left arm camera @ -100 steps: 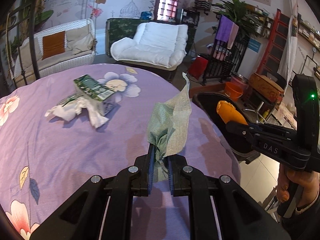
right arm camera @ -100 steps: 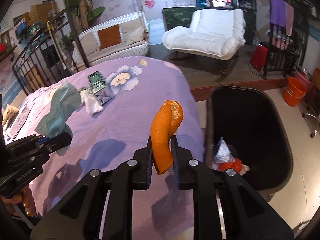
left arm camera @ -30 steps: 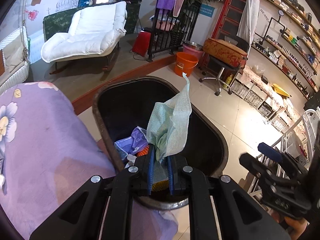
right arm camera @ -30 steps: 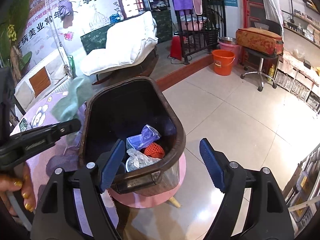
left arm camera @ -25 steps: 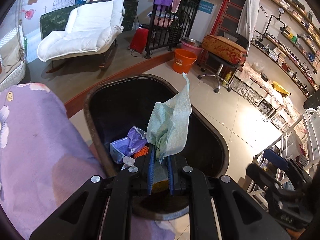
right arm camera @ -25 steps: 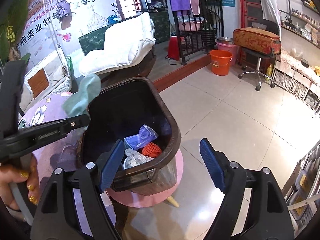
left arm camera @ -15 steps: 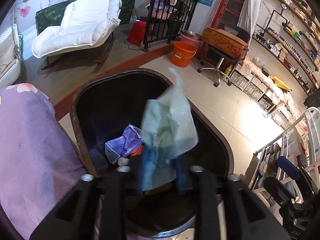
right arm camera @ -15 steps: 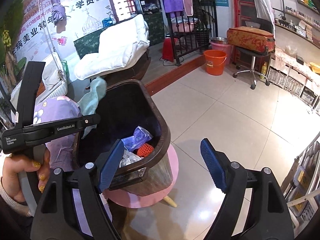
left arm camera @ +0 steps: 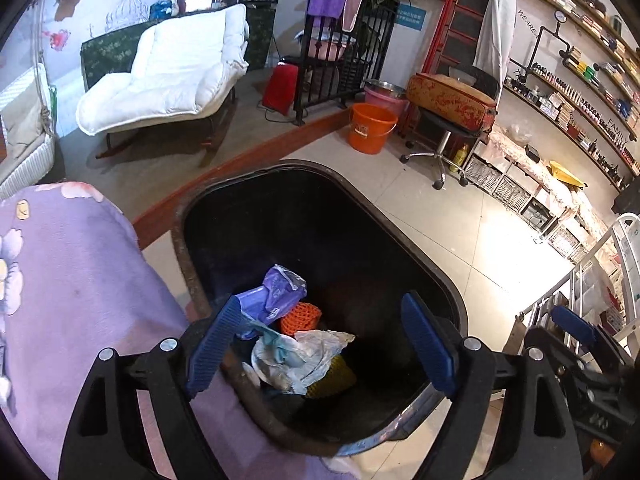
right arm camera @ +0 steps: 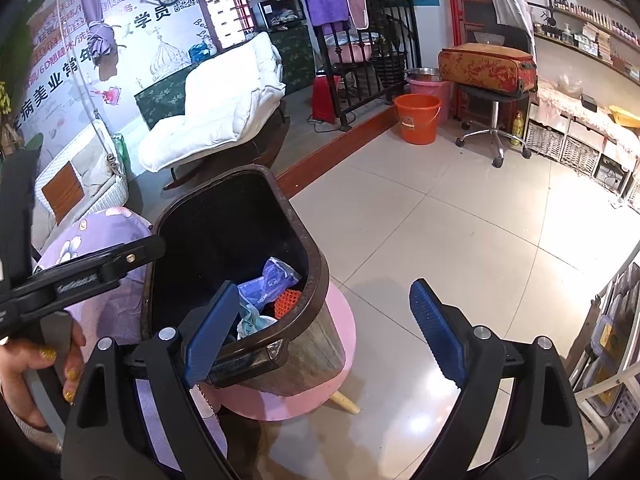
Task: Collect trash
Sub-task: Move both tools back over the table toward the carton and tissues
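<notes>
**Release over the bin**

Dropped since the earlier frame, the green cloth (left arm camera: 276, 354) lies inside the bin (left arm camera: 448, 280). Left gripper (left arm camera: 320, 344) and right gripper (right arm camera: 324, 332) spread wide, empty. Risk: fingers (right arm camera: 208, 334) clipping the bin rim, tipping it off its pink stool (right arm camera: 320, 392).

Two wrist fisheyes – close above one shared trash bin (left arm camera: 320, 168).

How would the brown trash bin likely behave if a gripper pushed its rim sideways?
The trash bin may tip easily: it looks tall and stands on a small pink stool. It is probably light, holding only some crumpled wrappers. Its walls look rigid.
</notes>
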Demonstrator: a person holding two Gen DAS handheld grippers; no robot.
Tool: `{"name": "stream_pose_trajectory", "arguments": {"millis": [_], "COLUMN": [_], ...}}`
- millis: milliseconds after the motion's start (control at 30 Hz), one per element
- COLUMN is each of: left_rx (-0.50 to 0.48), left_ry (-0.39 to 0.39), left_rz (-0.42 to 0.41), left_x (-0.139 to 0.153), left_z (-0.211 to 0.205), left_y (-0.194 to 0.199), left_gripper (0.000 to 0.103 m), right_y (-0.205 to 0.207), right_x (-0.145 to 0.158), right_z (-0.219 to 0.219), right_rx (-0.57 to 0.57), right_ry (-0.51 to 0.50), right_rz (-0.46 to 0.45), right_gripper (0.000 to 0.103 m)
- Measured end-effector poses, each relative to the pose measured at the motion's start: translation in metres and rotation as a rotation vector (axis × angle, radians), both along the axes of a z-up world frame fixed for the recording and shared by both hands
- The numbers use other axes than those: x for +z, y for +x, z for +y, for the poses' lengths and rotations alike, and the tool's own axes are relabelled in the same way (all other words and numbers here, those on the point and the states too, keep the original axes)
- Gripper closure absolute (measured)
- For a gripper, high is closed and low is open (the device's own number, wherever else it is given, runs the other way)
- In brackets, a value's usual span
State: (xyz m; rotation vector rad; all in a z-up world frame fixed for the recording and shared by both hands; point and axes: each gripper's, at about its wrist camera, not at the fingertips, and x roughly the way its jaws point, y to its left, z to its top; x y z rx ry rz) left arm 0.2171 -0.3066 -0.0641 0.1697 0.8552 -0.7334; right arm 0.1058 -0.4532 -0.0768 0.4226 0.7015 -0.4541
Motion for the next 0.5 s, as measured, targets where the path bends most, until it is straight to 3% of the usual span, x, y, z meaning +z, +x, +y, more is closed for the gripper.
{"name": "stream_pose_trajectory", "arguments": {"millis": [200,500], "left_rx": [0.02,0.071], "left_ry": [-0.01,-0.003], "left_rz": [-0.015,-0.105], "left_x": [0.005,0.015], "left_z": [0.017,0.056], "left_y": [-0.011,-0.037], "left_gripper": [0.019,0.018], "right_y": [0.006,0.019], "right_x": [0.001,0.009], "right_z": [0.003,0.021], "right_rx": [0.021,0.089], "right_ry": [0.008,0.0], "right_rz": [-0.002,-0.014], "right_gripper": [0.016,0.016]}}
